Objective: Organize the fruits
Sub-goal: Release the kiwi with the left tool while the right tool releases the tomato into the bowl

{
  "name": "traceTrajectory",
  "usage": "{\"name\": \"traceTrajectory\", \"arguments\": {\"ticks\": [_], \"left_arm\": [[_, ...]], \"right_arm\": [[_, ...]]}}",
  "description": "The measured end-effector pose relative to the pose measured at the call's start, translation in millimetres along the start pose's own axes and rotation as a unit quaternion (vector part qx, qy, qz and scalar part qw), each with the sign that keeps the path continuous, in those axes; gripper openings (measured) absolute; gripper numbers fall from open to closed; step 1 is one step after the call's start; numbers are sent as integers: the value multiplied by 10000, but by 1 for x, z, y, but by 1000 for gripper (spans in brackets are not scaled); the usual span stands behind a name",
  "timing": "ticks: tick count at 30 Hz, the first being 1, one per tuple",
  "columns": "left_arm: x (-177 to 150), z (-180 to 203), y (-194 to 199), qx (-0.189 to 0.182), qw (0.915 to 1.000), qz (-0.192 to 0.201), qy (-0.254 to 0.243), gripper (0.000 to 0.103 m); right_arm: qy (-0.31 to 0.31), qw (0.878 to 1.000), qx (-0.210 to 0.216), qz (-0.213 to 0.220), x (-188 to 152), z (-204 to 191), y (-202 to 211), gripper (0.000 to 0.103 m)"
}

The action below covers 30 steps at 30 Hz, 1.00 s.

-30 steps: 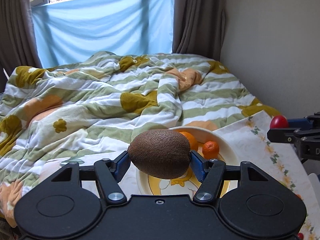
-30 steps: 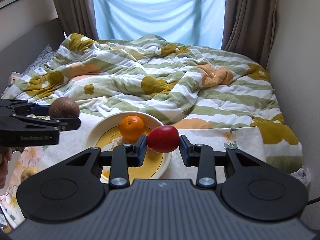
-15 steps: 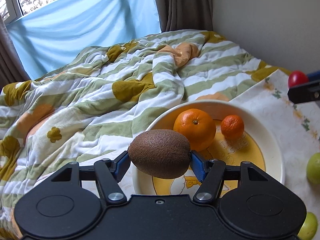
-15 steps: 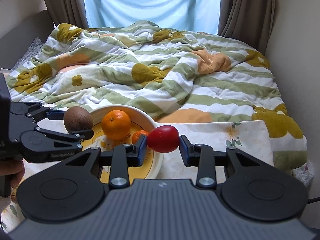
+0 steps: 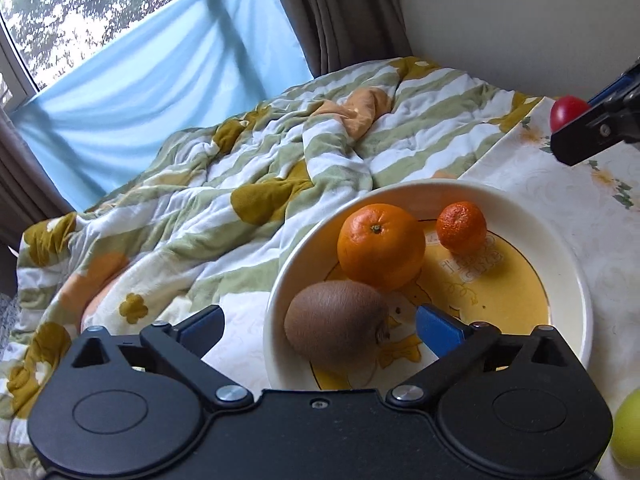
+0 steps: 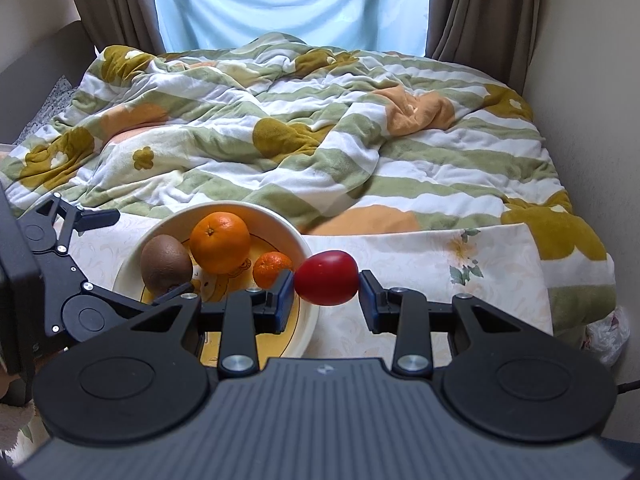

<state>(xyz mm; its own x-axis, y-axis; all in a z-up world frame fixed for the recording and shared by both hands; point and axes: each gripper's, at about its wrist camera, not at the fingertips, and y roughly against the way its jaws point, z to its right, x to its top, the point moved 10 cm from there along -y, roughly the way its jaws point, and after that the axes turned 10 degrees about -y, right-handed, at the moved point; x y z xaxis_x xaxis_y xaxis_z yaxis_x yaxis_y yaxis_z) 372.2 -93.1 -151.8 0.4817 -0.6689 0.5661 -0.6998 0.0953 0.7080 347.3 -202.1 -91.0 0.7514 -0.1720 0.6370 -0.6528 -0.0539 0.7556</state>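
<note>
While the fuzzy brown kiwi [image 5: 336, 326] lay in the cream yellow-centred bowl [image 5: 568, 276] between the left gripper's [image 5: 320, 326] spread jaws, the right gripper [image 6: 326, 286] clamped a glossy red fruit [image 6: 327, 278] beside the rim, unplaced.

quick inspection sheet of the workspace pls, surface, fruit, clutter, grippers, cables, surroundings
Surface: pale floral tablecloth.
Job's things: white bowl with yellow centre holds brown fuzzy kiwi, large orange, small mandarin; red oval fruit held beside the rim; yellow-green fruit outside.
Clutter: nothing seen.
Grippers: left gripper open around kiwi; right gripper shut on red fruit.
Cables: nothing seen.
Surroundings: striped flowered blanket, brown curtains.
</note>
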Motion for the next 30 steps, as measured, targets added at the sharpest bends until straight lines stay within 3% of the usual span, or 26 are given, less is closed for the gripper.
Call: {"name": "traceTrajectory", "arguments": {"ticks": [4,11,18,30], "left_arm": [[-7,-12,17,-280,9976,-18,629,103],[-15,-38,59,-506,9838,94,1719,103],[-25,-54,83,-314,9790,79,2013,103],[-49,-58,92,-275,9729,-62,2295,103]], "right_arm": [[26,9999,96,-46,-1,-3,-1,50],[290,9991,298,-105,-3,-22,-10,50],[476,9970,474,-372,-16,-44,-36,50],[786,9925,708,-605,-33,-78,-69,50]]}}
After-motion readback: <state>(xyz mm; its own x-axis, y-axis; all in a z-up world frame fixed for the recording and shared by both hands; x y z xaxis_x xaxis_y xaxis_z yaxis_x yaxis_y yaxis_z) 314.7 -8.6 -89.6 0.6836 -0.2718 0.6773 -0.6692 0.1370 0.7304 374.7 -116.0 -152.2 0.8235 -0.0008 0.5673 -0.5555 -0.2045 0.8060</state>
